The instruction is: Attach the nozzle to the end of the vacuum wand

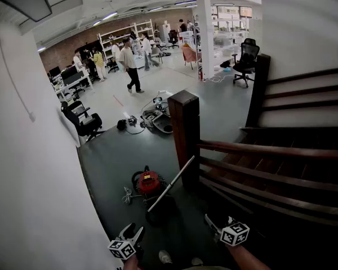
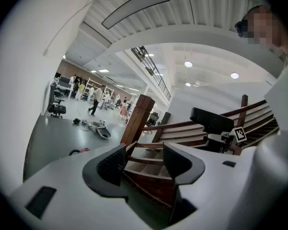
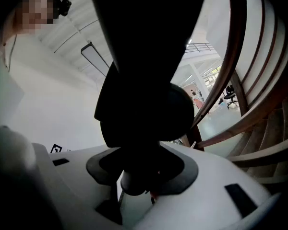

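Observation:
A red canister vacuum (image 1: 148, 183) sits on the dark floor. Its silver wand (image 1: 170, 184) leans up against the wooden stair post (image 1: 184, 134). My right gripper (image 1: 211, 223) is low in the head view, right of the wand and apart from it. It is shut on the black nozzle (image 3: 144, 80), which fills the right gripper view above the gripper (image 3: 141, 171). The nozzle (image 2: 212, 121) also shows at the right of the left gripper view. My left gripper (image 1: 133, 229) is at the bottom left. This gripper (image 2: 143, 164) is open with nothing between its fingers.
A wooden staircase with a banister (image 1: 270, 151) rises on the right. A white wall (image 1: 28, 167) stands close on the left. Beyond the post lie another floor machine (image 1: 158, 120) and cables. A black office chair (image 1: 81, 121) and several people are farther back.

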Demonstrator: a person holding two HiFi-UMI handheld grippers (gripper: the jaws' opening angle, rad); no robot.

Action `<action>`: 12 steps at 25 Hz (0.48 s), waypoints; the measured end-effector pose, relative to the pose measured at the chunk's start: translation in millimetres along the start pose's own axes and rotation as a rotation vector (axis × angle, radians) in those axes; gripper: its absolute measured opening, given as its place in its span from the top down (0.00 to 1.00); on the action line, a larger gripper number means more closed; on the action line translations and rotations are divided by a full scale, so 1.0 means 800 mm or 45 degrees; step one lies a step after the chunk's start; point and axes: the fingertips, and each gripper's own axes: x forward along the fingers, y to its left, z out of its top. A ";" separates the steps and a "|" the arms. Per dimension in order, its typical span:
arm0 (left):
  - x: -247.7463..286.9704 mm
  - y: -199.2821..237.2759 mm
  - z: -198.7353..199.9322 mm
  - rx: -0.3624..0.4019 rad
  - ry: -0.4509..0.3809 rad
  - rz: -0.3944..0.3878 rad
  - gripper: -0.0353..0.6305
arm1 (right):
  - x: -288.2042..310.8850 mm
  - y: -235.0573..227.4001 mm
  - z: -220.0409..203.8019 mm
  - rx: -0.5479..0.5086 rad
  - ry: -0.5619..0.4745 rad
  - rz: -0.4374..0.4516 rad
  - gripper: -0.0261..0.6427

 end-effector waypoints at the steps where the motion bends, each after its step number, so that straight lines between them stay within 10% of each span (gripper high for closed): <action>1: -0.001 -0.001 0.000 0.001 0.000 -0.001 0.57 | -0.001 0.002 0.003 -0.010 -0.001 -0.001 0.69; 12: 0.006 -0.009 -0.002 0.014 0.006 -0.012 0.57 | -0.010 -0.009 0.004 -0.014 -0.009 -0.005 0.69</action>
